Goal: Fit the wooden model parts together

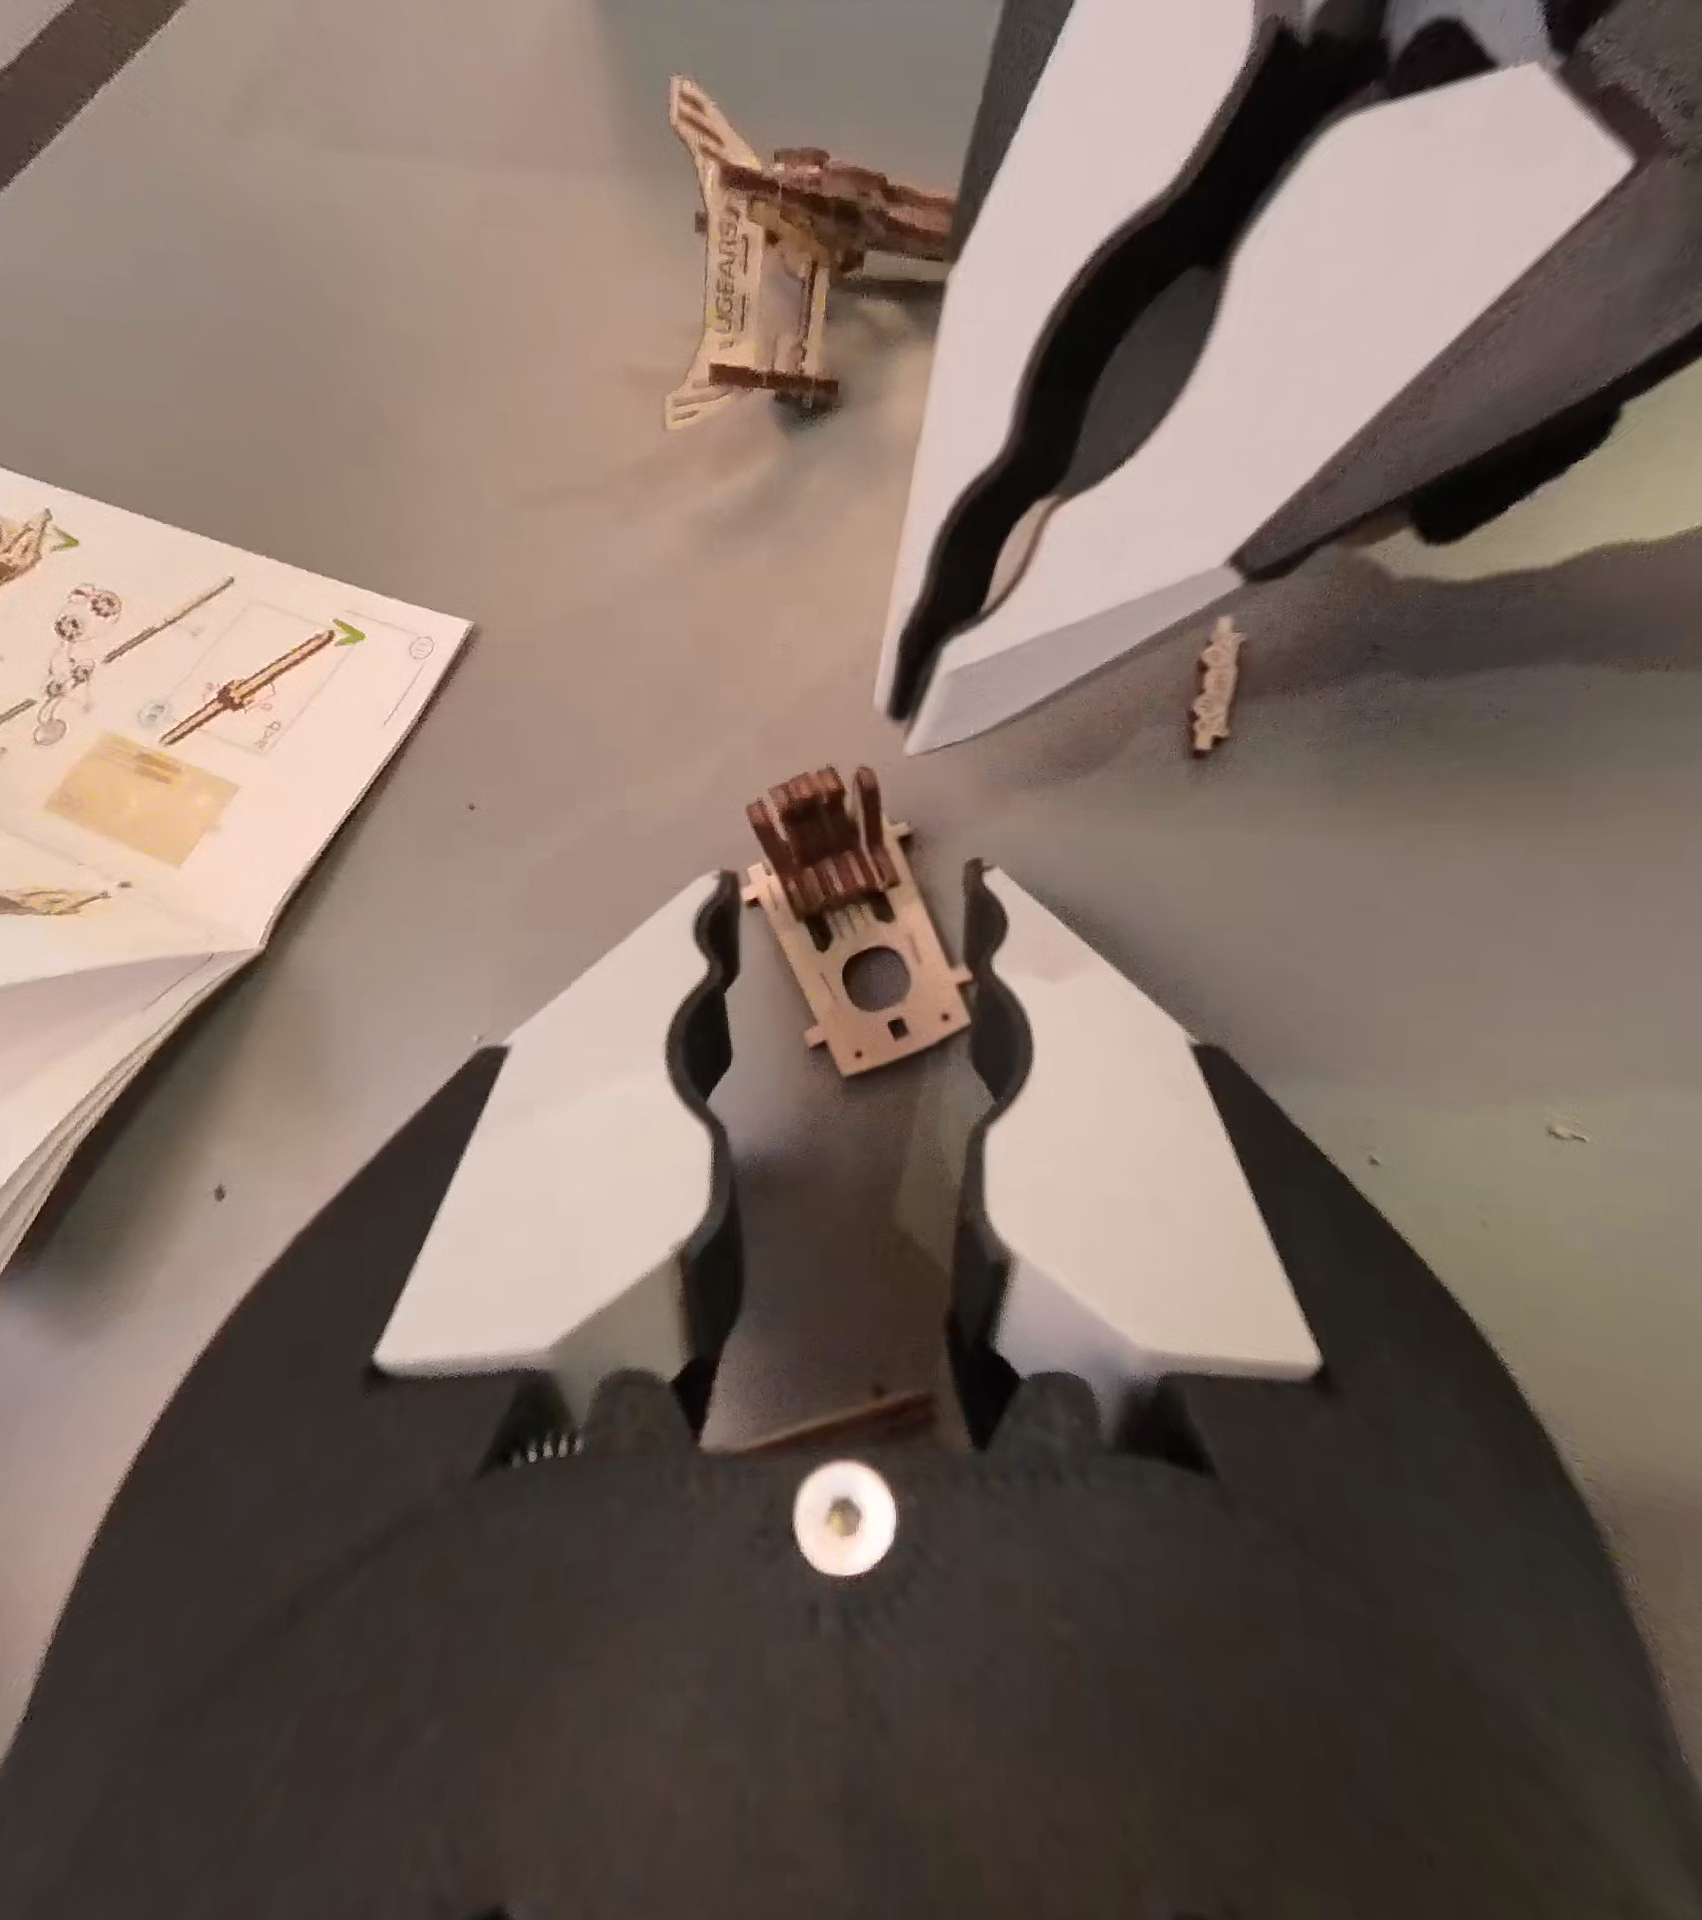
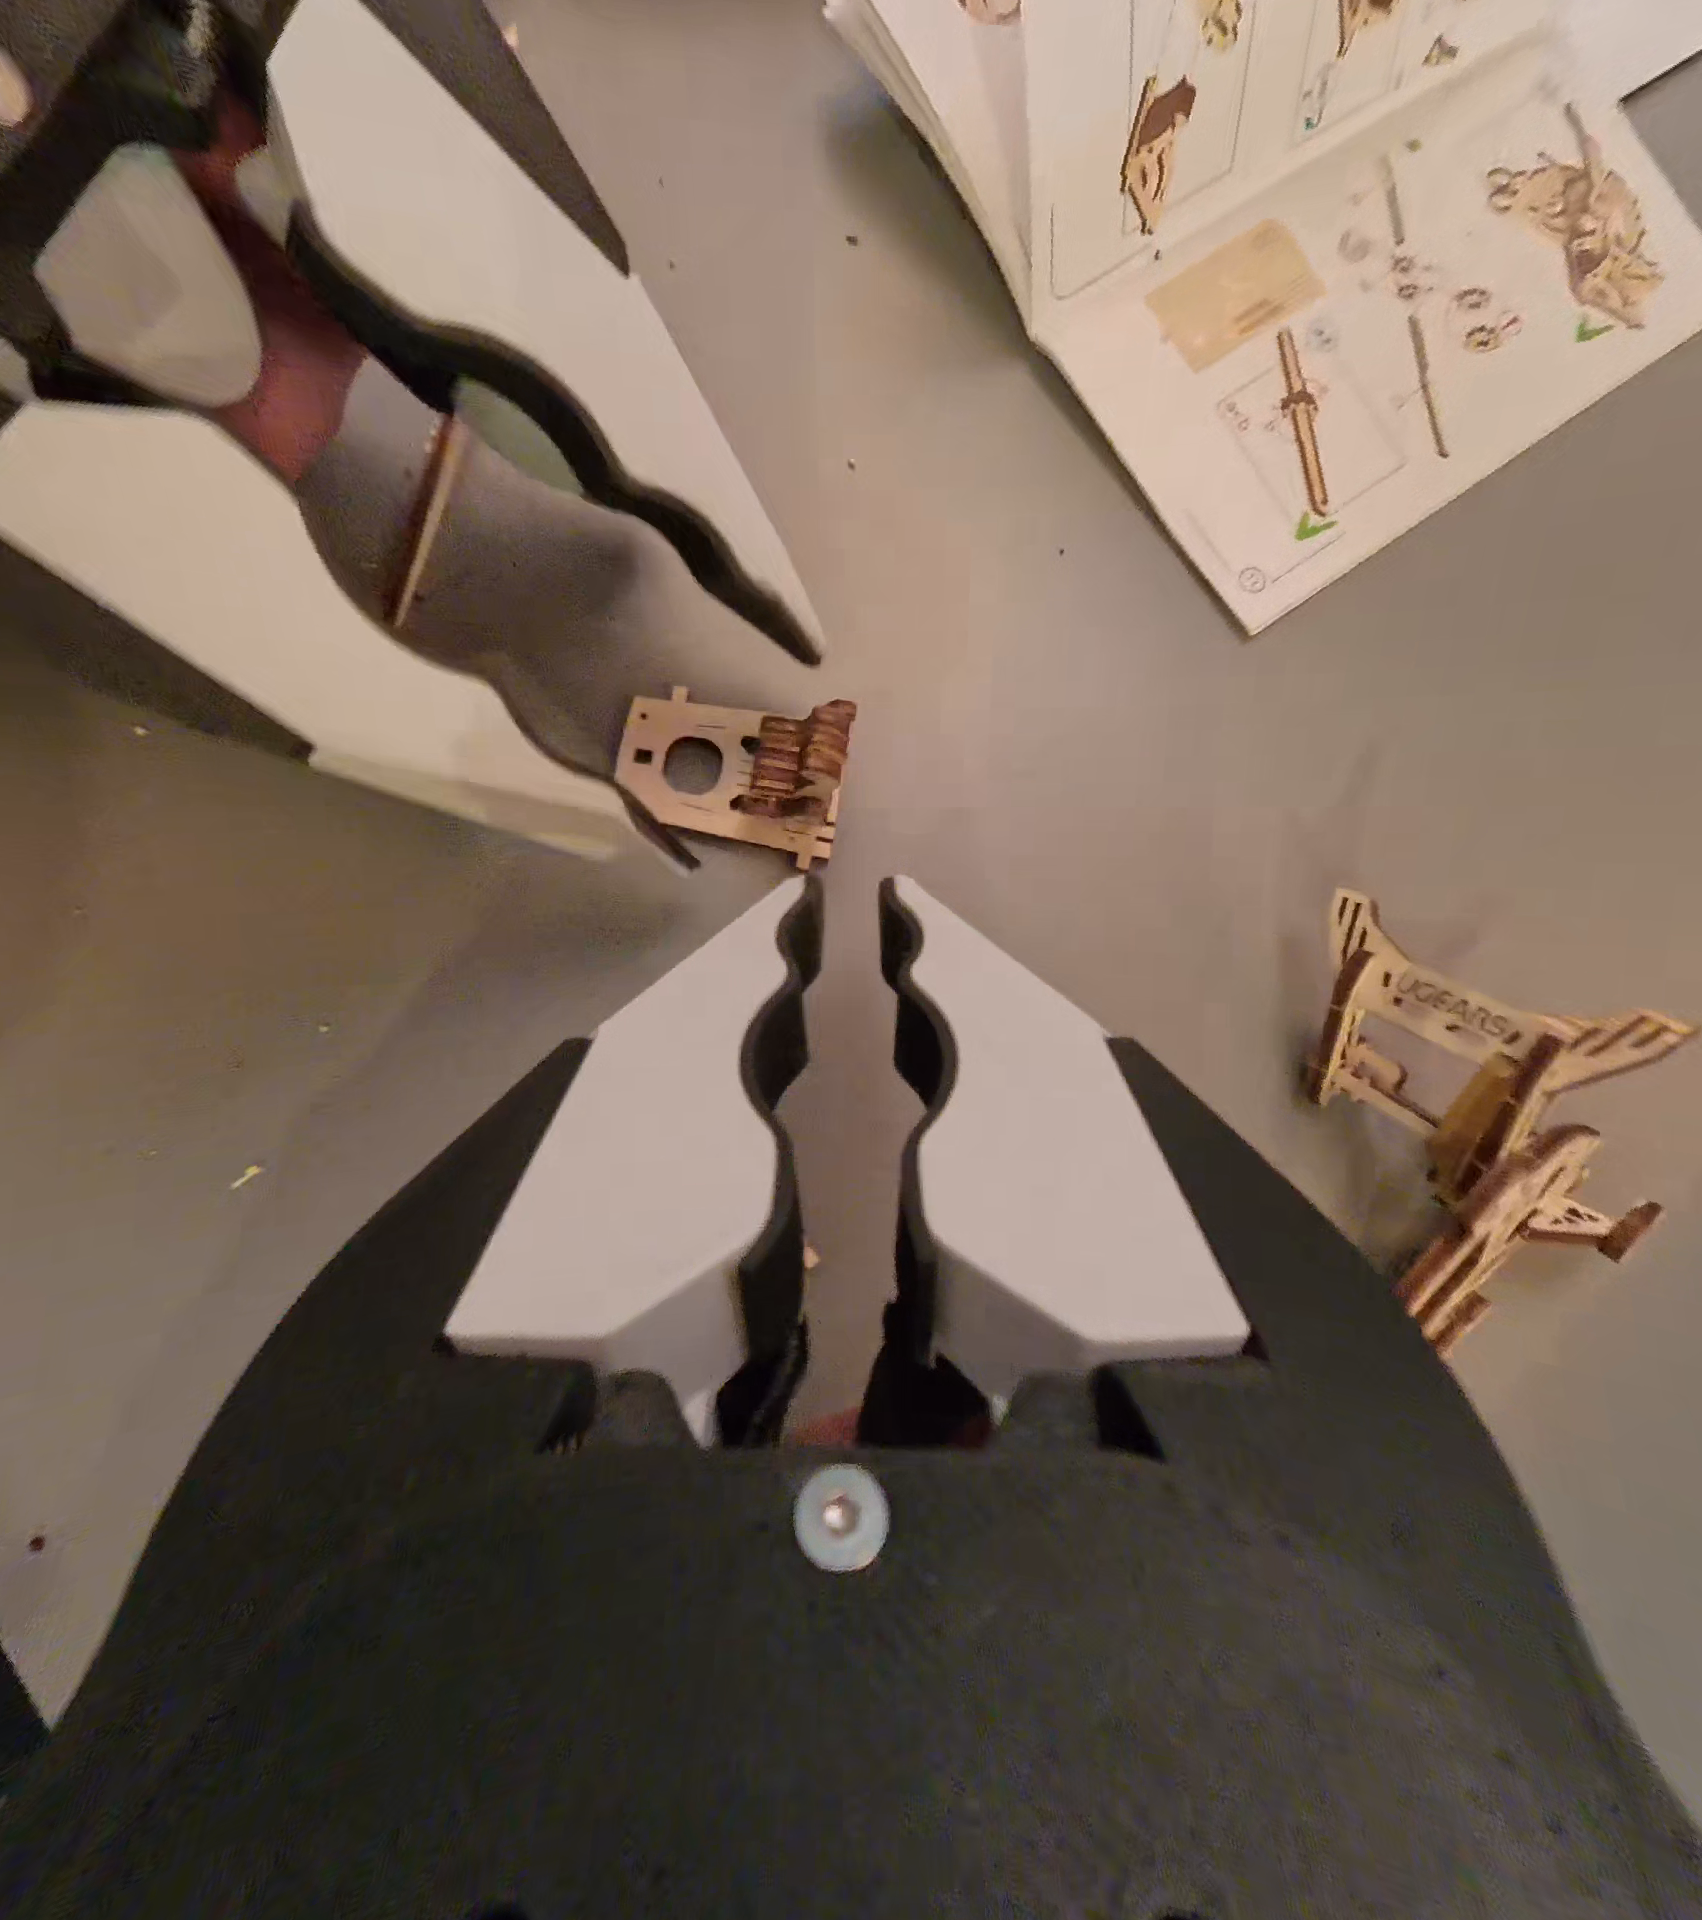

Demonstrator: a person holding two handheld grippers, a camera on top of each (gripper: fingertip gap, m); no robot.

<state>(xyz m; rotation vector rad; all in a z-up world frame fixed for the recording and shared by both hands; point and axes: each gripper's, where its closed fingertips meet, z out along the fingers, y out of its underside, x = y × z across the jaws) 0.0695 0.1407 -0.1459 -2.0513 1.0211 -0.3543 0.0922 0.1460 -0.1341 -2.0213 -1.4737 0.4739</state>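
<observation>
A small flat wooden plate with a round hole and a block of dark upright slats [image 1: 831, 961] lies on the grey table. My left gripper [image 1: 849, 883] is open, its fingertips on either side of this part without closing on it. My right gripper [image 2: 849, 888] is open by a narrow gap and empty, its tips just short of the same part [image 2: 722, 816]. In the left wrist view the right gripper [image 1: 904, 727] hangs just beyond the part. A thin wooden stick [image 2: 423, 520] shows between the left gripper's fingers, near their base; I cannot tell whether it is held.
A partly built wooden model [image 1: 774, 260] stands farther off, to the right in the right wrist view [image 2: 1470, 1122]. An open instruction booklet [image 1: 99, 779] lies at the left. A small loose wooden piece [image 1: 1213, 686] lies beyond the right gripper. Between my left fingertips and the thin wooden stick [image 2: 423, 520] there is roughly 10 centimetres.
</observation>
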